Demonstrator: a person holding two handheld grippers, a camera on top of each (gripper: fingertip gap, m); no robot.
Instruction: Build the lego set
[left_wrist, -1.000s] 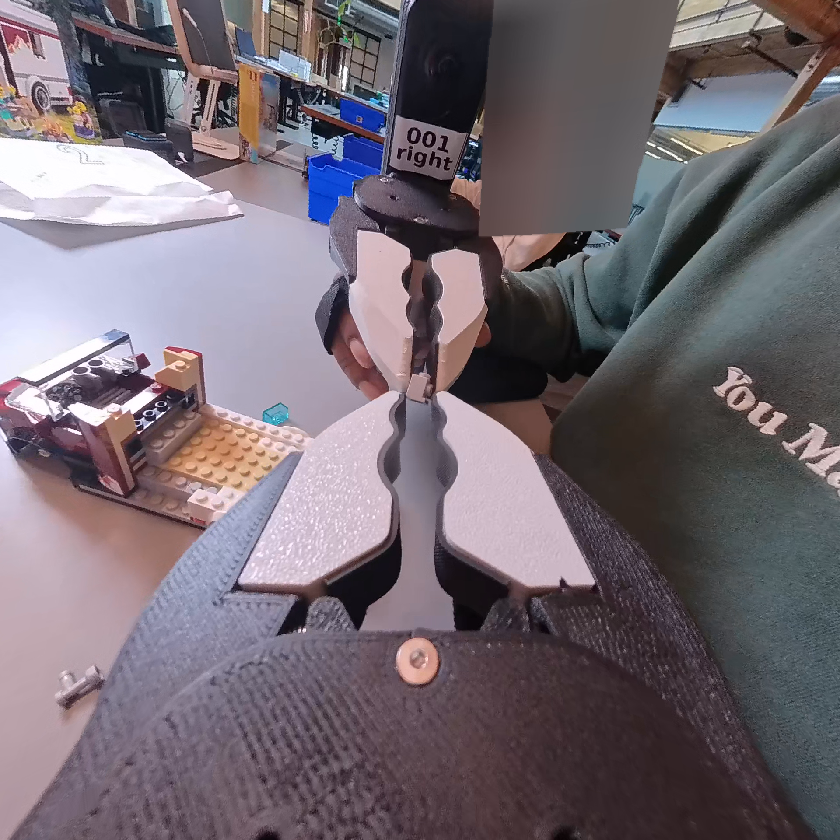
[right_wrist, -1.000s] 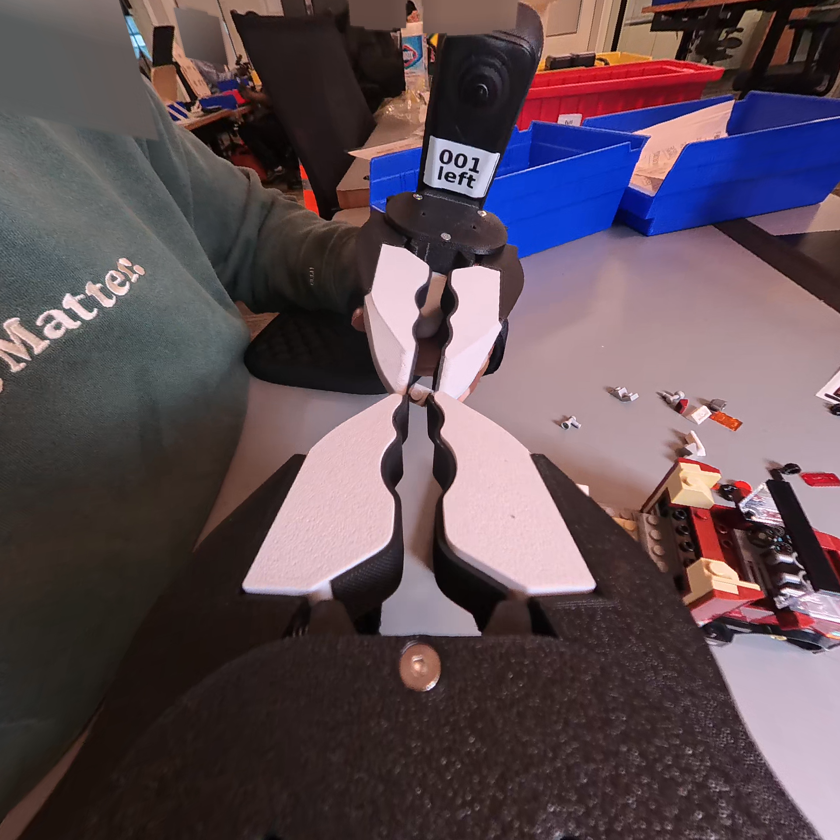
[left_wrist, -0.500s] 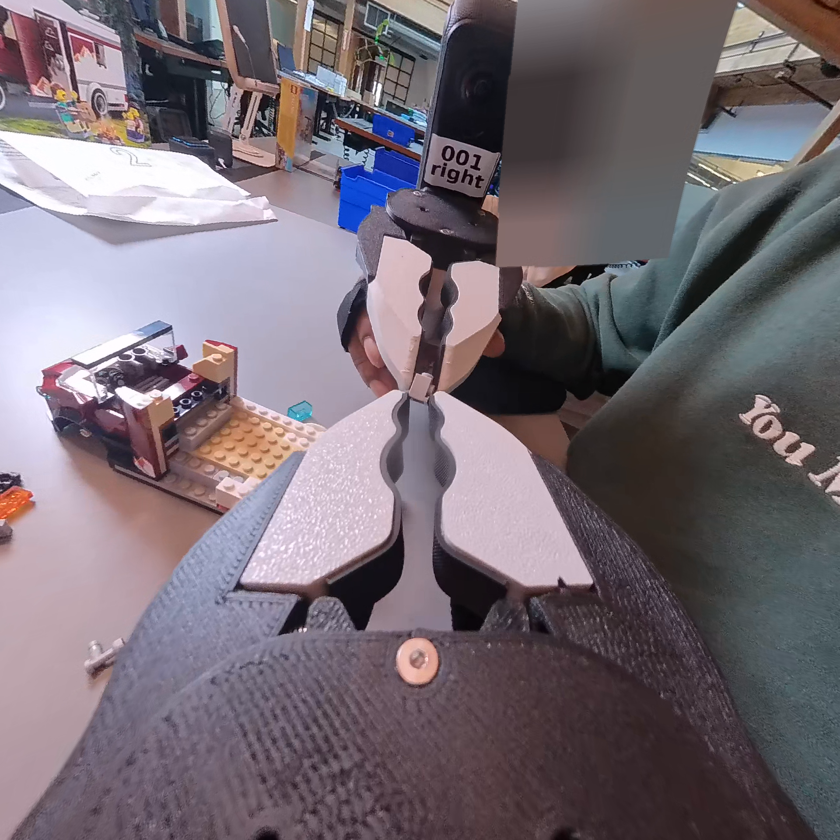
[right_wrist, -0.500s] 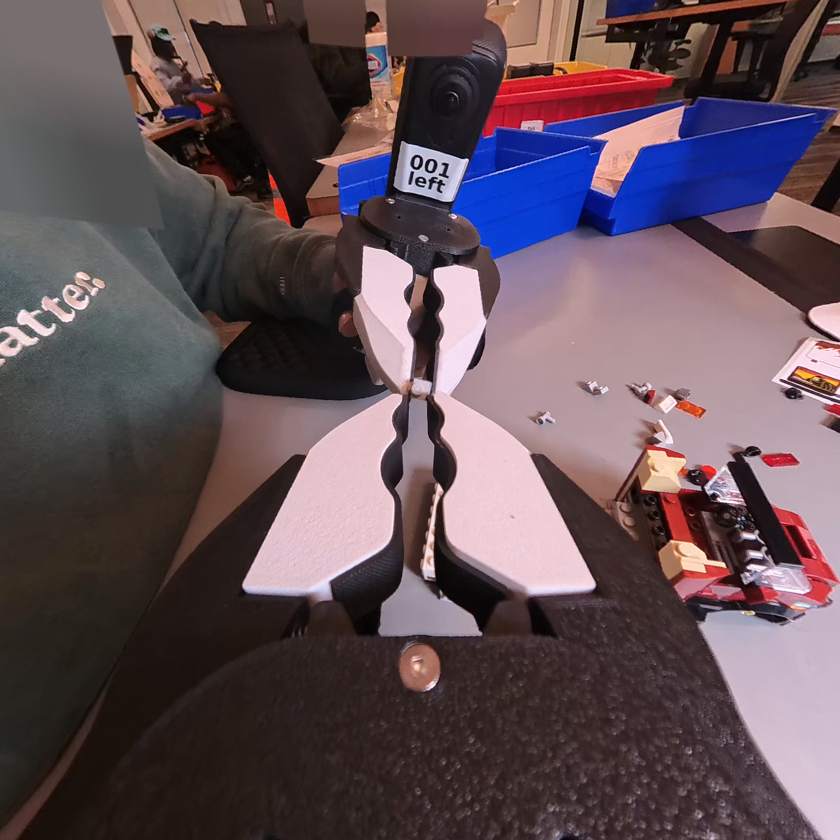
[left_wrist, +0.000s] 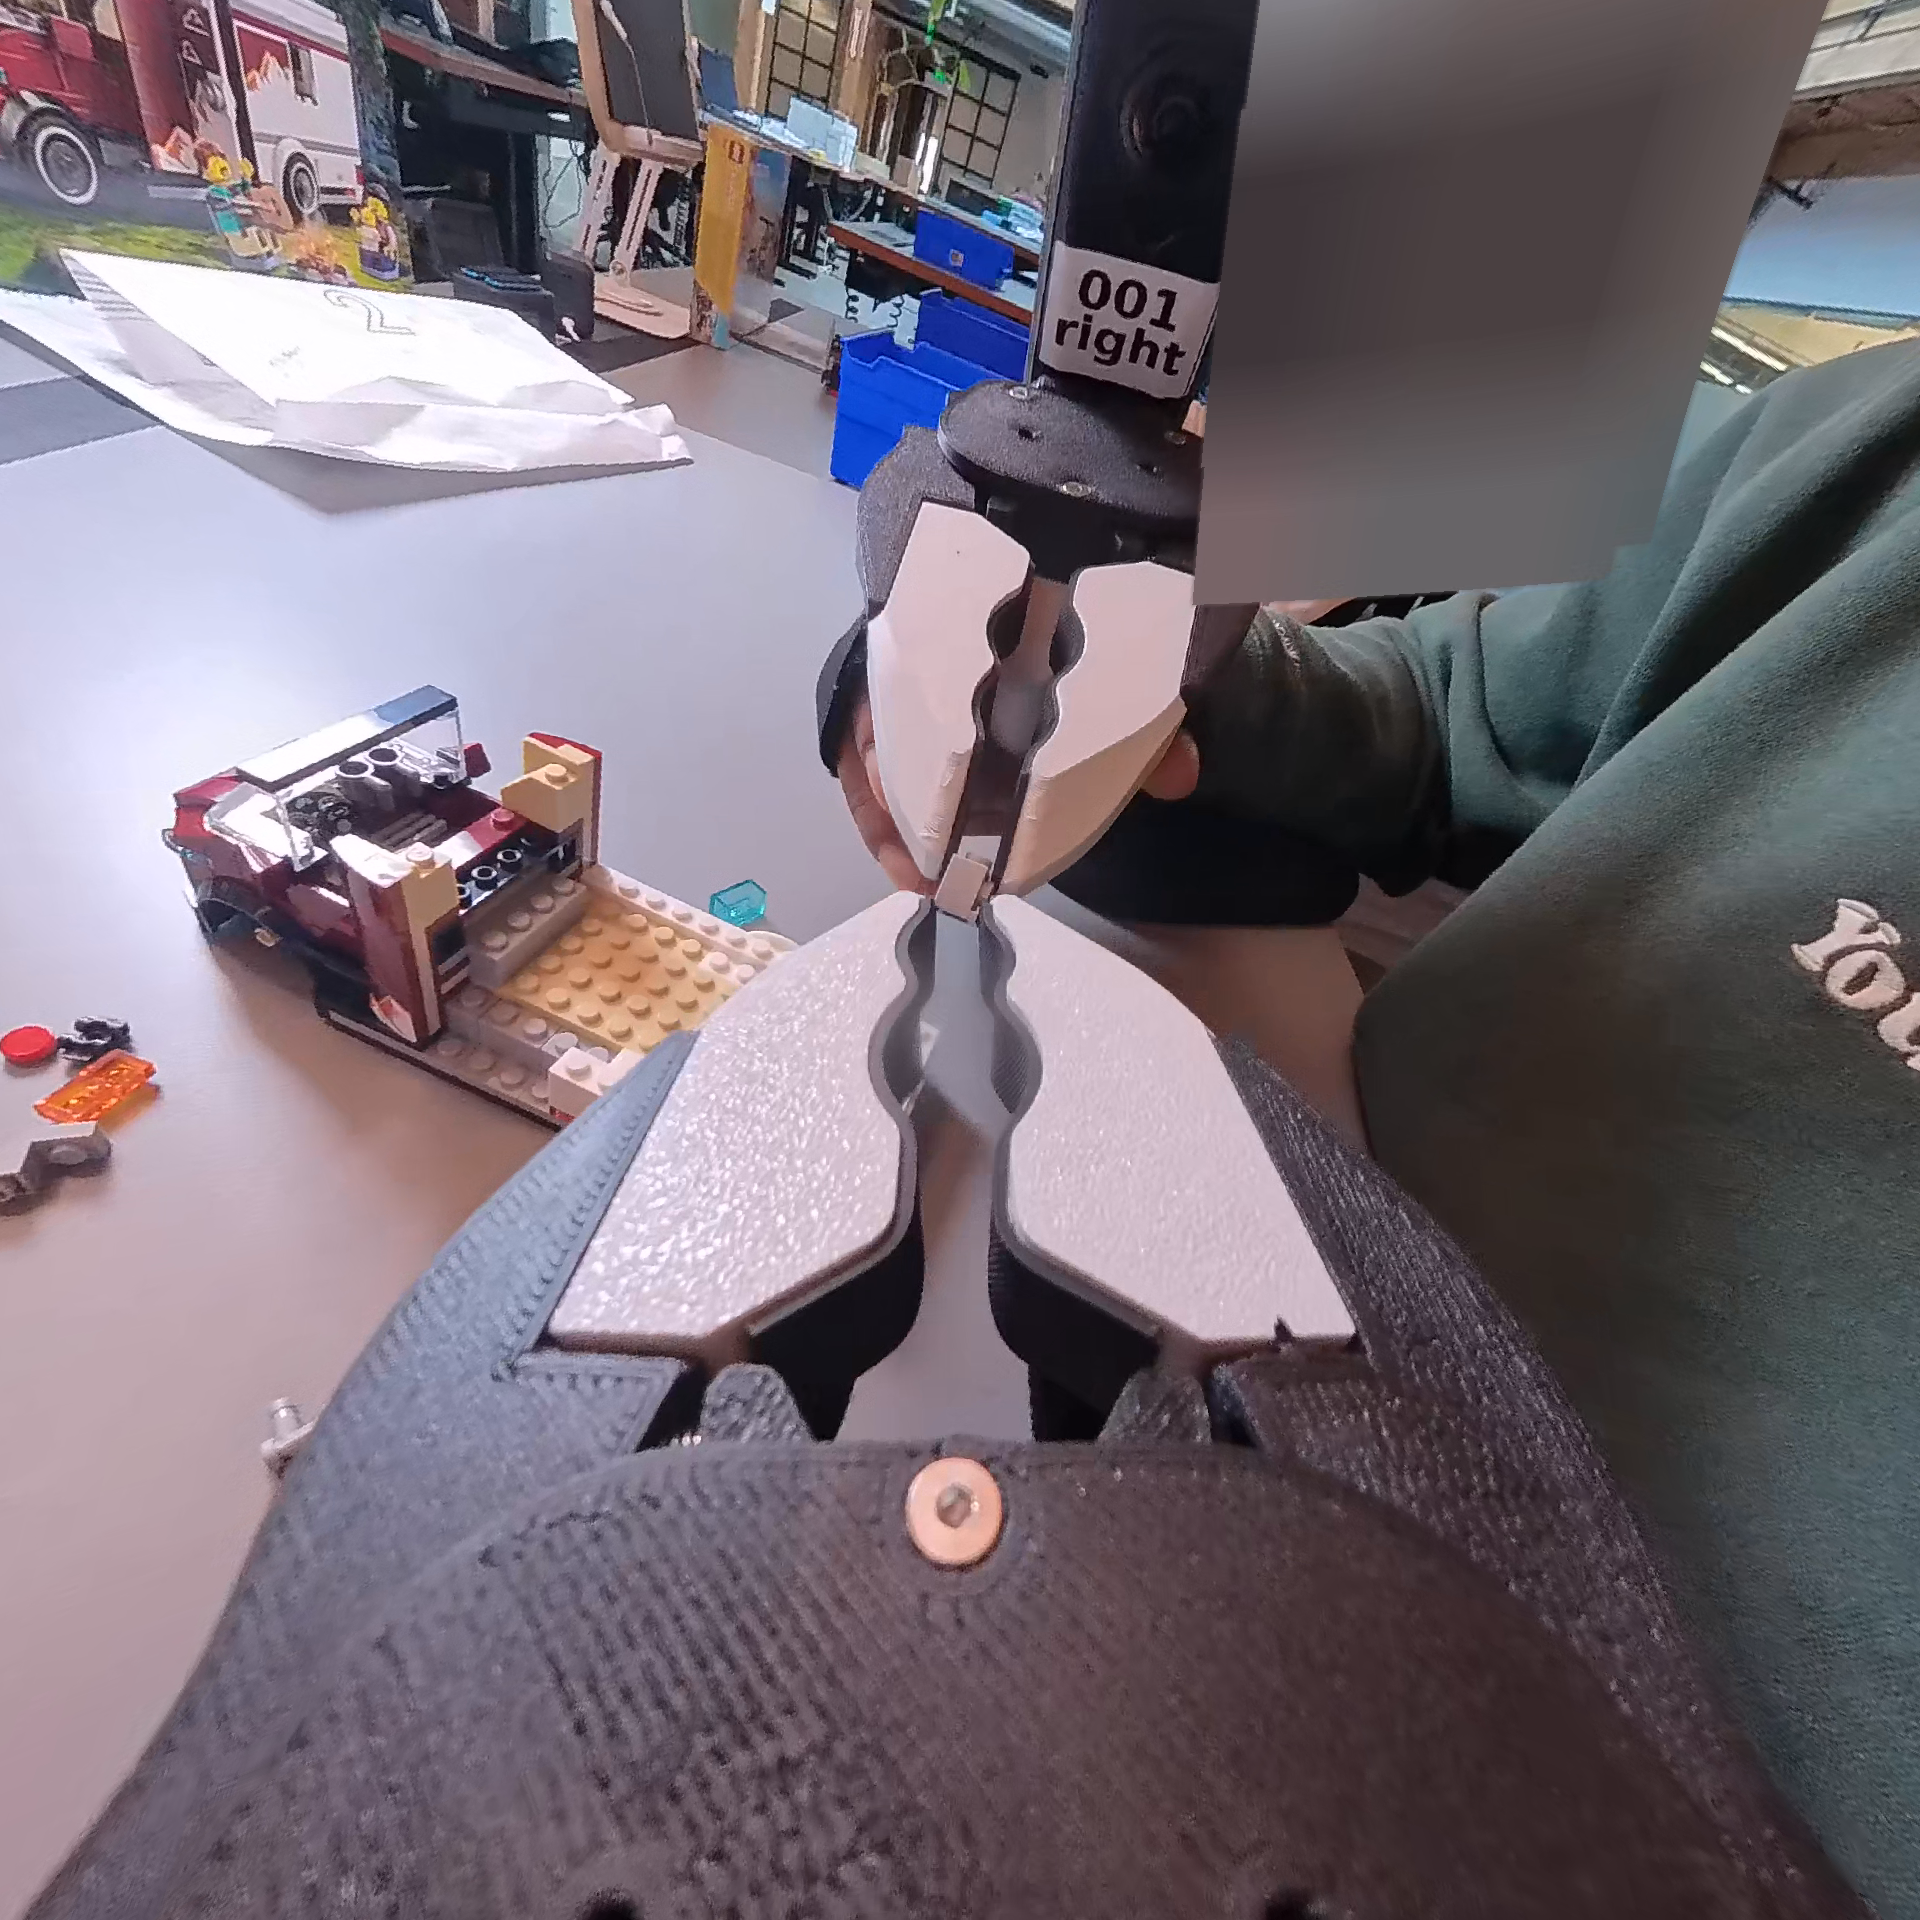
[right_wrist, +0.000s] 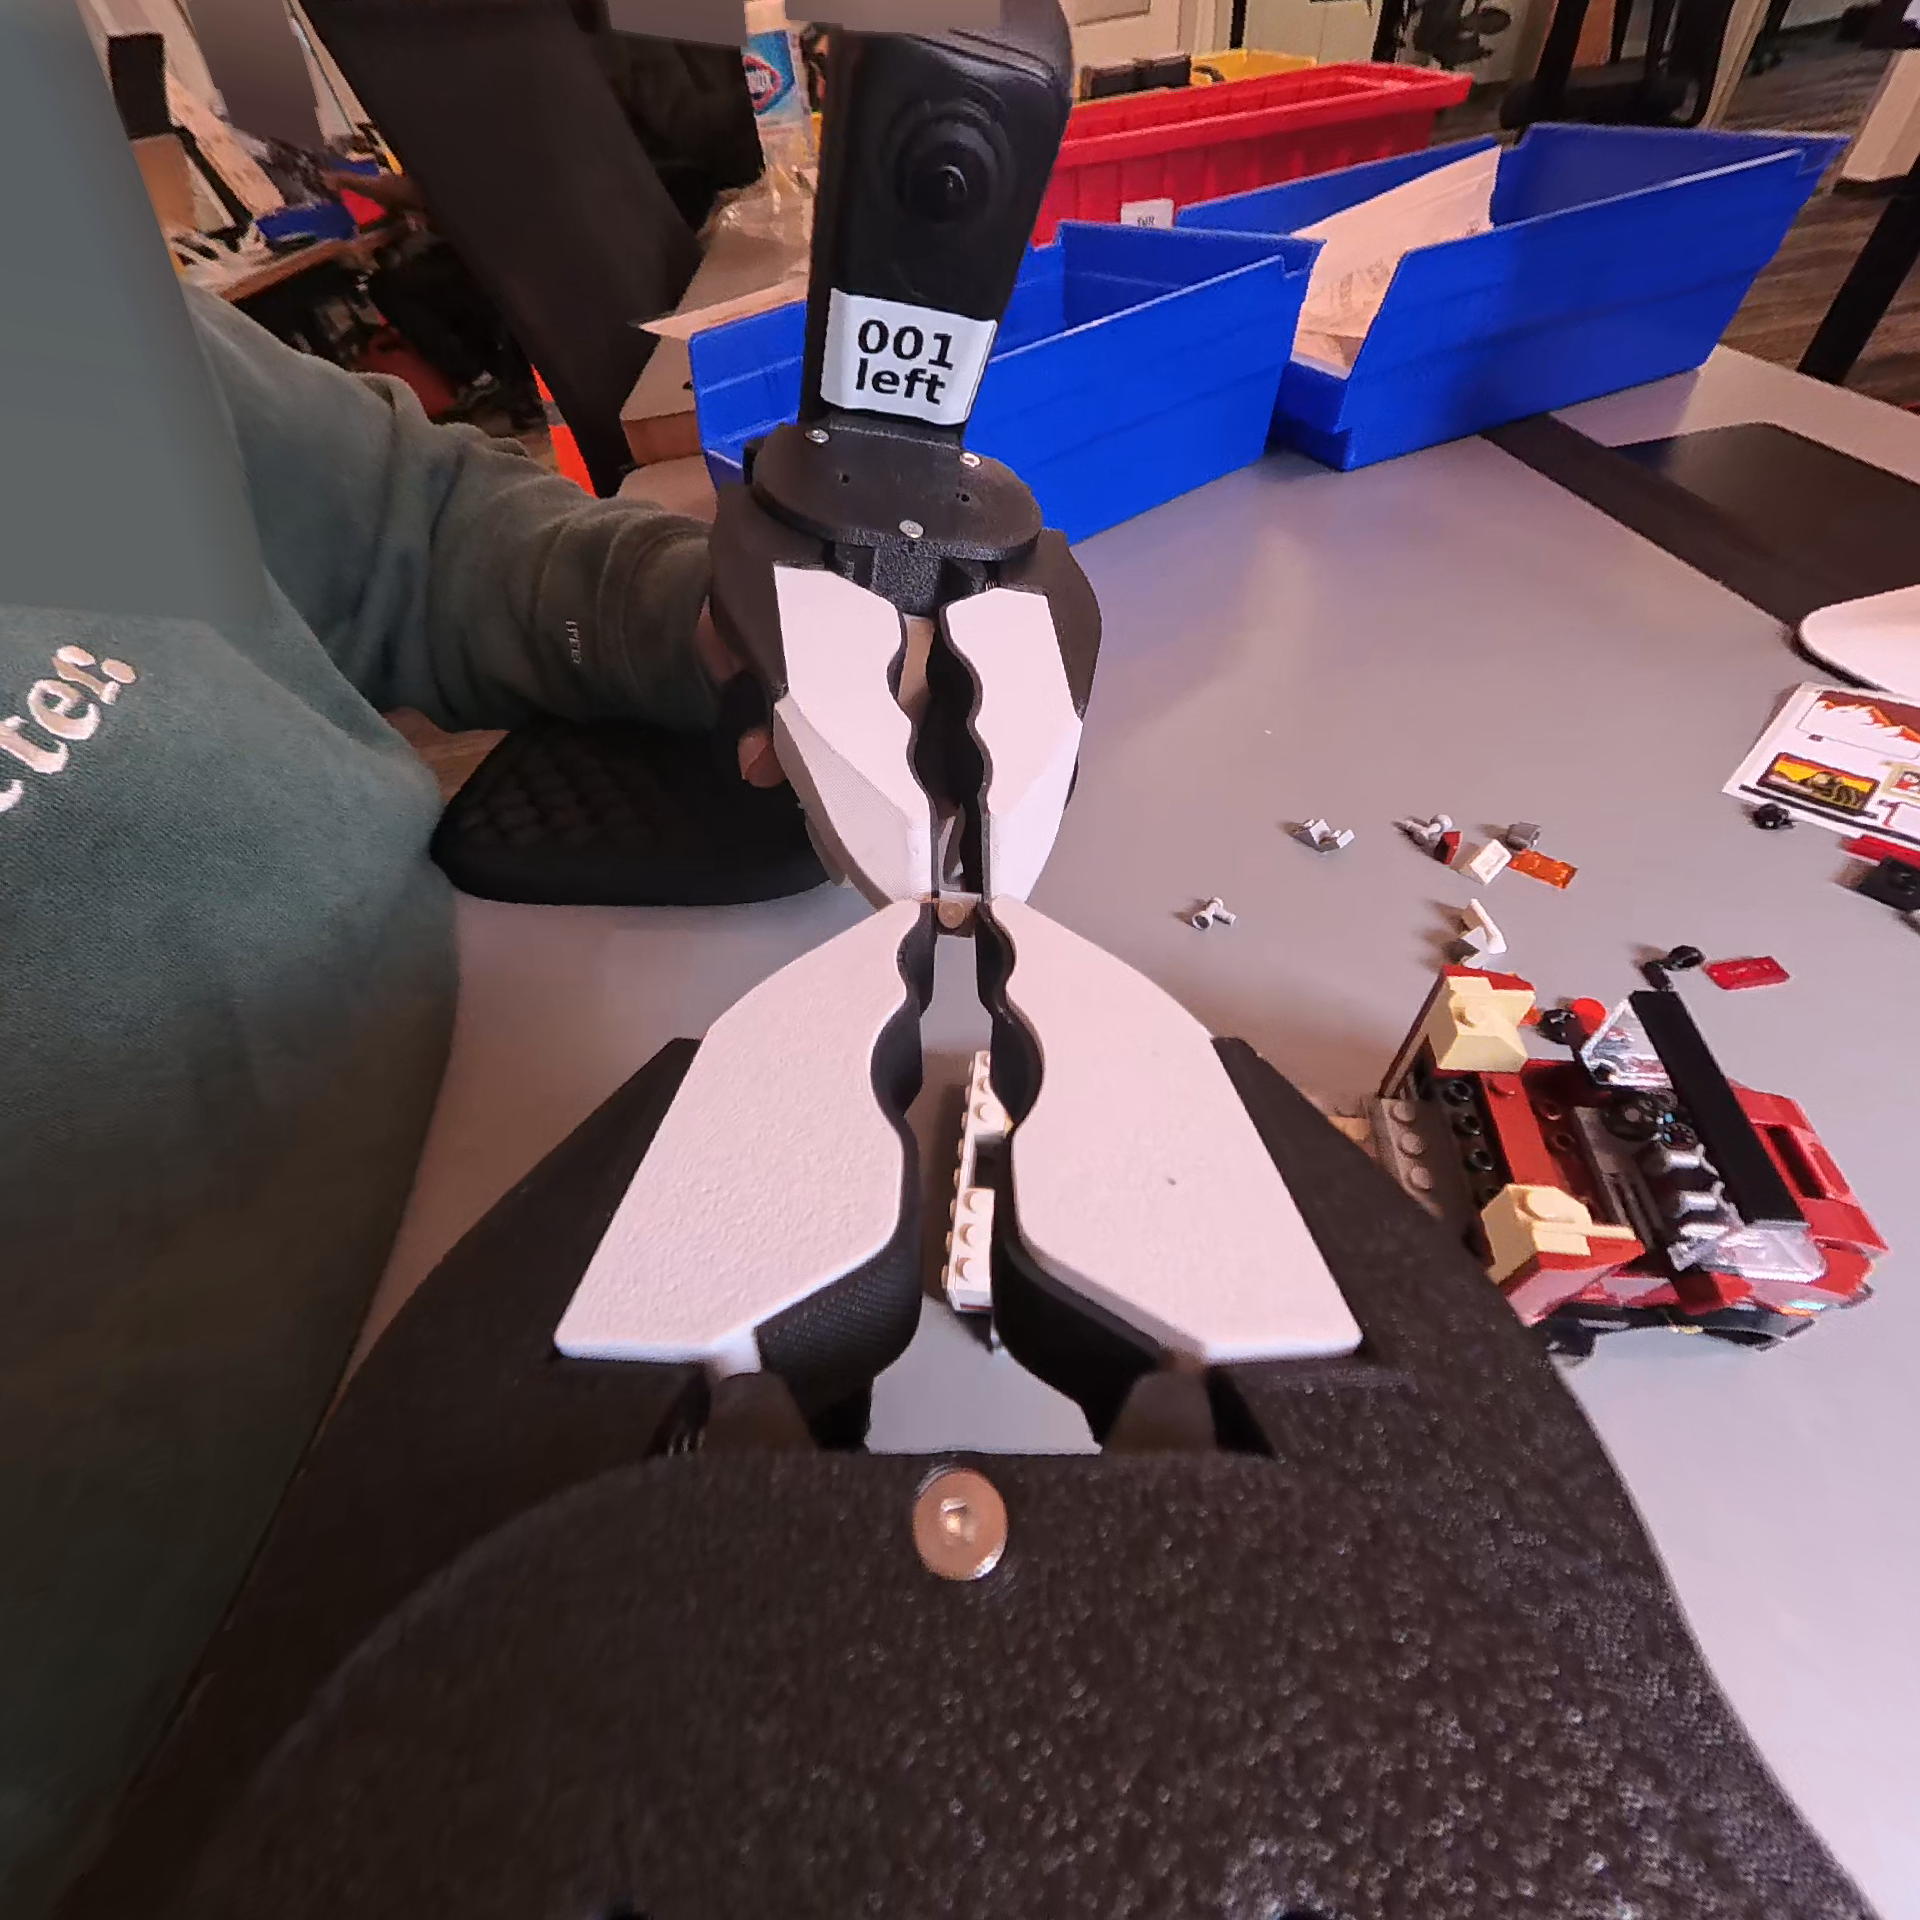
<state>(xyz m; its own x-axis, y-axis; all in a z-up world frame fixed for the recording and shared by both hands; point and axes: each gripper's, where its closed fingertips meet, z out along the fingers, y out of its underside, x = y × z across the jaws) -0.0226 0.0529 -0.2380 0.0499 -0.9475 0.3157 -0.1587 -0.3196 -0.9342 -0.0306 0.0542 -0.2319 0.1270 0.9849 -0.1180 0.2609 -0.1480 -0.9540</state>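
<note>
A small white lego piece (left_wrist: 961, 883) is pinched in the air where the two grippers meet tip to tip. My left gripper (left_wrist: 951, 916) is closed on its near end. My right gripper (left_wrist: 966, 868), opposite, is shut on it from the far side. In the right wrist view the piece (right_wrist: 951, 912) sits between my right gripper's tips (right_wrist: 954, 920), with the left gripper (right_wrist: 948, 883) facing it. The half-built dark red lego truck (left_wrist: 416, 894) with a tan studded bed stands on the grey table (left_wrist: 416, 623); it also shows in the right wrist view (right_wrist: 1621, 1174).
A turquoise tile (left_wrist: 740, 902) lies by the truck bed. Loose pieces lie at the left (left_wrist: 94, 1081) and beyond the truck (right_wrist: 1486, 862). A sticker sheet (right_wrist: 1839, 769), blue bins (right_wrist: 1143, 343) and a white paper bag (left_wrist: 343, 374) lie farther out. A person's green sleeve (left_wrist: 1558, 727) is close by. The tips of both grippers are at nearly the same place. Left tips and right tips are each some 12 centimeters from the turquoise tile (left_wrist: 740, 902).
Both grippers stay tip to tip on the piece. They have shifted together over the table, so the truck sits nearer the middle and its white studded edge now shows under my right gripper.
</note>
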